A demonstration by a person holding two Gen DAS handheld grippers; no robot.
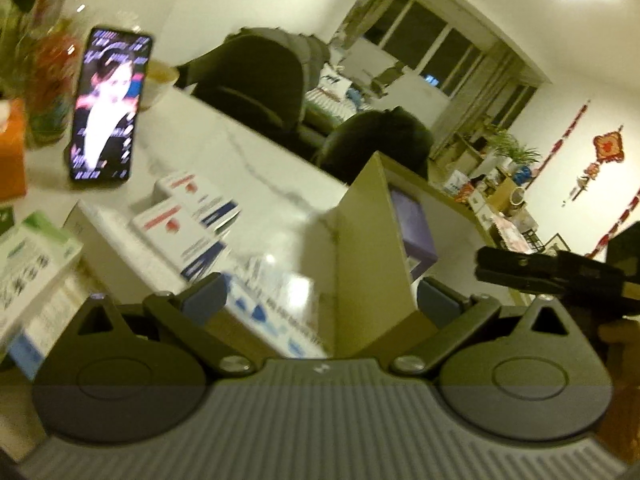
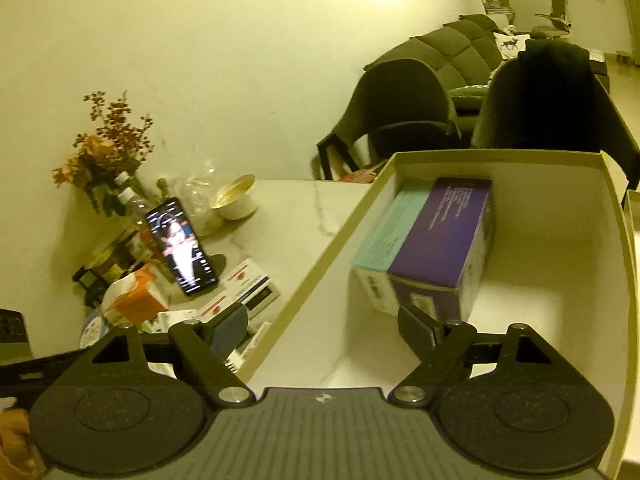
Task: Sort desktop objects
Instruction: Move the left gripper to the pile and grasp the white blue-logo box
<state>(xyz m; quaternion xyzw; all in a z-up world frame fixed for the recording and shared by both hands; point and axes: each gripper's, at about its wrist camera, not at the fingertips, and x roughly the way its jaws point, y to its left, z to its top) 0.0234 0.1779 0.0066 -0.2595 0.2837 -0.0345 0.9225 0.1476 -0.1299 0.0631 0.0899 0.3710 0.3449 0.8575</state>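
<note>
Far left of the white table (image 2: 288, 216): dried flowers (image 2: 108, 136) and bottles, then a lit phone (image 2: 180, 246) propped upright beside an orange tissue pack (image 2: 136, 296). Next, loose medicine boxes (image 1: 188, 220) lie scattered flat on the tabletop, some overlapping. Left gripper (image 1: 320, 300) hangs over these with jaws apart and nothing clamped; a blue-printed box (image 1: 272, 304) lies beneath the gap, the pads not touching it. Right of that stands a shallow cardboard tray (image 2: 616, 216). Inside it a teal box (image 2: 388, 232) and a purple box (image 2: 444, 232) lie side by side, touching. Right gripper (image 2: 326, 322) is spread wide and empty, straddling the tray's near left wall.
</note>
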